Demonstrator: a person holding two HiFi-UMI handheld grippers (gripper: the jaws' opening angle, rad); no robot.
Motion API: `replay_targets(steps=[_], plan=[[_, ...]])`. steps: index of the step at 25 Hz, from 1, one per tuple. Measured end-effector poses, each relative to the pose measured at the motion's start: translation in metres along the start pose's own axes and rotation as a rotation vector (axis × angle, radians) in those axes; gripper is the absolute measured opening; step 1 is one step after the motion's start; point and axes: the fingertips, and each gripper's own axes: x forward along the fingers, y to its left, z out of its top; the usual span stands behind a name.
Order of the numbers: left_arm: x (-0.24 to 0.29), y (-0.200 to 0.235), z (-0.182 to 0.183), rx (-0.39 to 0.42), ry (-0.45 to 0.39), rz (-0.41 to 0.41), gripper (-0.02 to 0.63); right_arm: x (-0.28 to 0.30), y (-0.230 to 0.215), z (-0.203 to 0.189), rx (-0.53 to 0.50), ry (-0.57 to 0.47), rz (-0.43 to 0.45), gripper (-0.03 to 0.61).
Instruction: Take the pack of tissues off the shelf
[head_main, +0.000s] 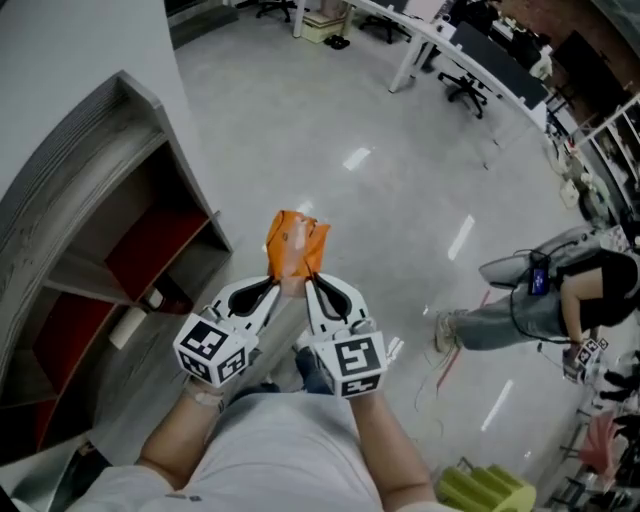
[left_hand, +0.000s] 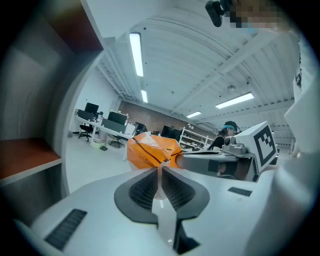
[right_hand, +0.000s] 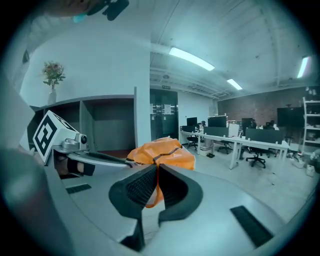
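An orange pack of tissues (head_main: 296, 243) is held clear of the grey shelf (head_main: 95, 215) and over the pale office floor (head_main: 330, 130), pinched from both sides at its near end. The left gripper (head_main: 284, 286) is clamped on a thin fold of the wrapper, its jaws drawn almost together, as the left gripper view shows. The right gripper (head_main: 311, 282) is likewise clenched on the orange wrapper, which is seen pressed between its ribbed pads in the right gripper view. The two sets of jaw tips are set side by side, nearly touching, so the pack lies straight ahead of both and just beyond the tips, its long axis pointed away from the person. The shelf, with its red-lined compartments, is found to the person's left and well apart from the pack, and the left gripper is the nearer of the two to it. The removal is judged as good as done. Any coming move is thought to depend on both grips at that one crumpled end, since the bulk of the pack is carried unsupported beyond the jaws.
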Motion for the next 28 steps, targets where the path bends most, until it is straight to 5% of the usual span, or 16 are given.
replay_targets(steps=[13,28], plan=[[0.057,-0.053,-0.001,0.035,0.043,-0.233,0.037,-0.050,-0.062,-0.011,0.050,-0.020,-0.222,0.026],[0.068,-0.057,-0.007,0.045,0.063,-0.271,0.037,-0.054,-0.070,-0.021,0.078,-0.020,-0.261,0.025]])
